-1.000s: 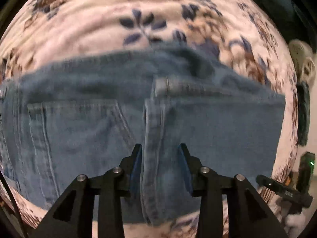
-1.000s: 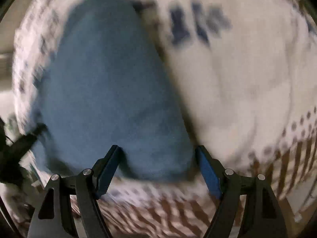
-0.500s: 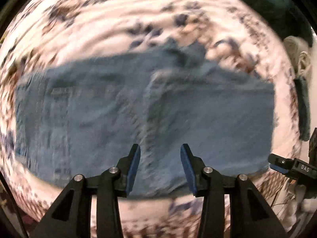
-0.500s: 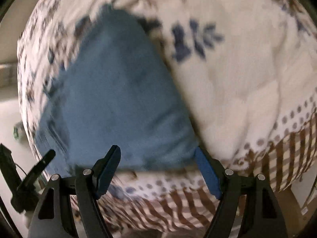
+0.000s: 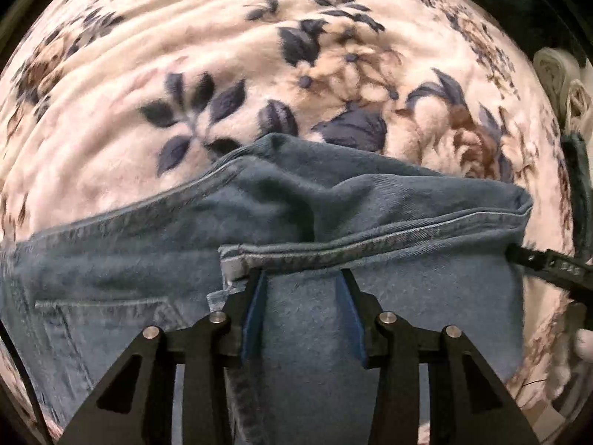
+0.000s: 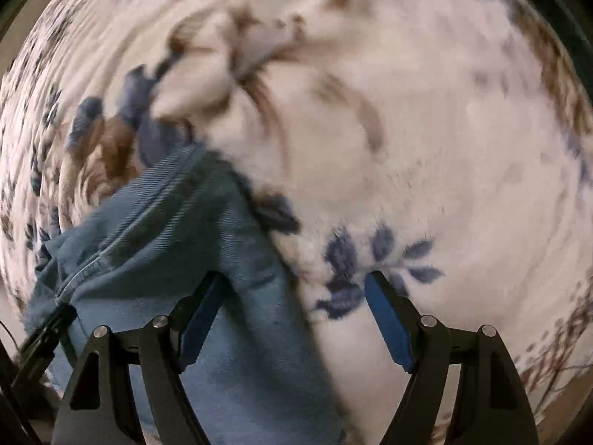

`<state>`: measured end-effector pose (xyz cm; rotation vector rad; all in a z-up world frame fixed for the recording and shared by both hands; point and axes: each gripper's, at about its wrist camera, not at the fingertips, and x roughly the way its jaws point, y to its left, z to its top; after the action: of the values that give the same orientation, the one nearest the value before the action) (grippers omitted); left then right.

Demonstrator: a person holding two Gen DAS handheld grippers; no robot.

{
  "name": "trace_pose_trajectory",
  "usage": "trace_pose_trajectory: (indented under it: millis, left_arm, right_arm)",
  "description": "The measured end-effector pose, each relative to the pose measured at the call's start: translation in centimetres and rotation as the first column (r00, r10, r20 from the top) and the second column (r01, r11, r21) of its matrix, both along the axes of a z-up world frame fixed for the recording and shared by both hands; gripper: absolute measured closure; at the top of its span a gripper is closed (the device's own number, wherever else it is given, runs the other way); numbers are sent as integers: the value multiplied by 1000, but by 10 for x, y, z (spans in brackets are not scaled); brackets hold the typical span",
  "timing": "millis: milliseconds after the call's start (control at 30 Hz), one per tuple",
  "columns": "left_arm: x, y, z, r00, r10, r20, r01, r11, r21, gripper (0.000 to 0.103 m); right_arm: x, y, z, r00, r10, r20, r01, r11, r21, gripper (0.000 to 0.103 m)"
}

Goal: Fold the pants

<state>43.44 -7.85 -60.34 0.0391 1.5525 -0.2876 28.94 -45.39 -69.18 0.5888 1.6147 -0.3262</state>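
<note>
The pants lie folded on the blanket, a hem across the top layer.

Bare blanket beyond the jeans lies open (floral, soft).

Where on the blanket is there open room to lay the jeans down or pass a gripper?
Bare floral blanket lies beyond the jeans in the left wrist view, and right of them around the right gripper. Crowded: the folded hem by the left gripper, and the edge where pale bundles sit.
</note>
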Motion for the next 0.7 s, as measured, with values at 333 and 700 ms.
trace_pose_trajectory:
  millis: [333, 700]
  left_arm:
    - [-97, 34, 13, 998, 34, -58, -32, 999, 35, 64]
    - [-113, 88, 26, 989, 135, -65, -139, 988, -62, 64]
  right_arm:
    - [-69, 29, 26, 998, 33, -44, -28, 992, 126, 23]
    - [-68, 55, 25, 992, 52, -112, -40, 994, 99, 22]
